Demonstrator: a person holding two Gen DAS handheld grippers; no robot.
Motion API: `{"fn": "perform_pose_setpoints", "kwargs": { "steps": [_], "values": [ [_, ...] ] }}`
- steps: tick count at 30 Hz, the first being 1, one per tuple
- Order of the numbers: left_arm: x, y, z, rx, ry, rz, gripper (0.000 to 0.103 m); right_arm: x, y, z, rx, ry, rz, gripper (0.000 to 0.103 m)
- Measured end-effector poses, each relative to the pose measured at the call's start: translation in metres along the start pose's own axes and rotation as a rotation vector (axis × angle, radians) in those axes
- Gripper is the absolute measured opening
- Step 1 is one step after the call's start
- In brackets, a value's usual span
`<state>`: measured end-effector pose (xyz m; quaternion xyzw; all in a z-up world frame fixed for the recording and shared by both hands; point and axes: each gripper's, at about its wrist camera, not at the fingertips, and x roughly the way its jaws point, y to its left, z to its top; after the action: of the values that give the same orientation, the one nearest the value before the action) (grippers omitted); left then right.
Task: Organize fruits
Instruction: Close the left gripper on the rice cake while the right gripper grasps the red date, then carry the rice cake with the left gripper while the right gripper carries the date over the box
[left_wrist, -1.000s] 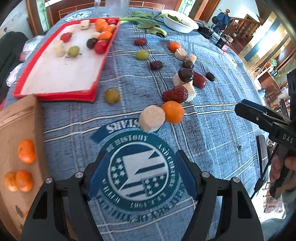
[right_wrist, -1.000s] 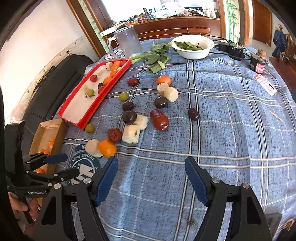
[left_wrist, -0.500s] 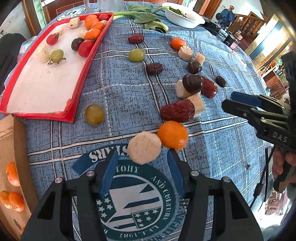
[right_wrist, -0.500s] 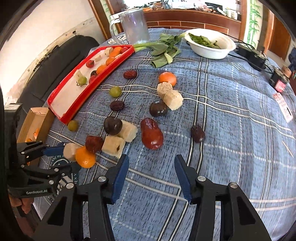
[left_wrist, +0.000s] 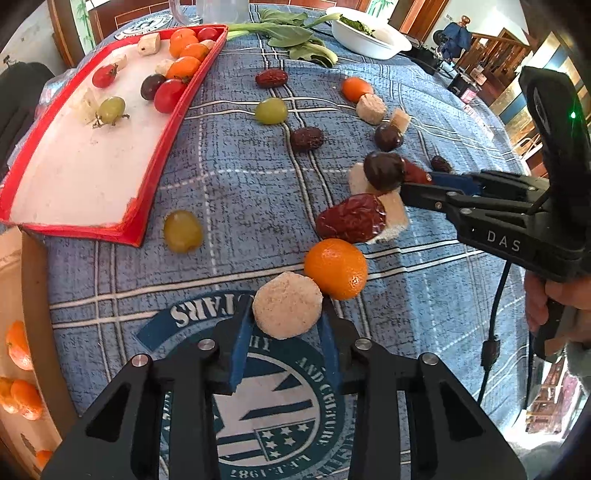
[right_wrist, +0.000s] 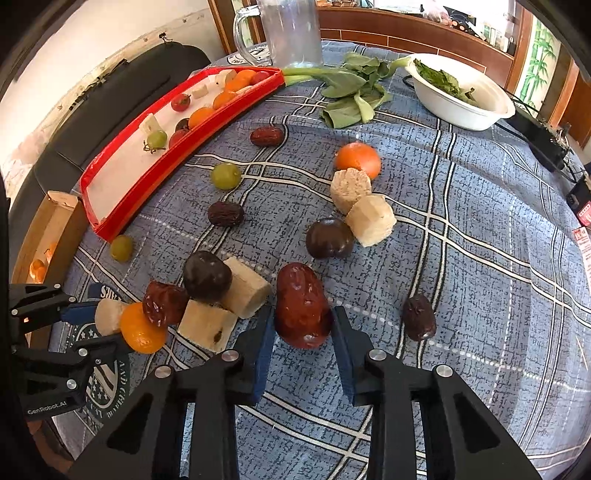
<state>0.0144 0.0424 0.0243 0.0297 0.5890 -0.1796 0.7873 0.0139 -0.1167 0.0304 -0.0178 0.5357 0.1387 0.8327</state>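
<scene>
A home dining room.
Blue plaid tablecloth (right_wrist: 480, 206); wooden sideboard (right_wrist: 406, 29) at 12 o'clock, wooden stair railing (left_wrist: 495, 55) at 2 o'clock.
</scene>
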Motion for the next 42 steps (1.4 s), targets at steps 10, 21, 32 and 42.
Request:
{"fn": "perform_pose_setpoints", "kwargs": {
  "steps": [10,21,32,42],
  "values": [
    [-0.022,0.013,-0.033,-0.049,-0.004,-0.034,0.032,-0.019,0.042,-0.013,-0.045,0.006,0.207,0.031],
    [-0.058,0.037,-0.053,-0.133,-0.071,-0.040,0.032,-0.038,0.048,-0.033,0.020,-0.013,0.197,0.031],
    [-0.076,0.044,-0.065,-0.134,-0.100,-0.020,0.032,-0.051,0.082,-0.039,0.006,-0.033,0.220,0.031],
    [-0.099,0.070,-0.080,-0.173,-0.136,0.003,0.032,-0.051,0.125,-0.036,-0.056,-0.027,0.256,0.031]
  ]
}}
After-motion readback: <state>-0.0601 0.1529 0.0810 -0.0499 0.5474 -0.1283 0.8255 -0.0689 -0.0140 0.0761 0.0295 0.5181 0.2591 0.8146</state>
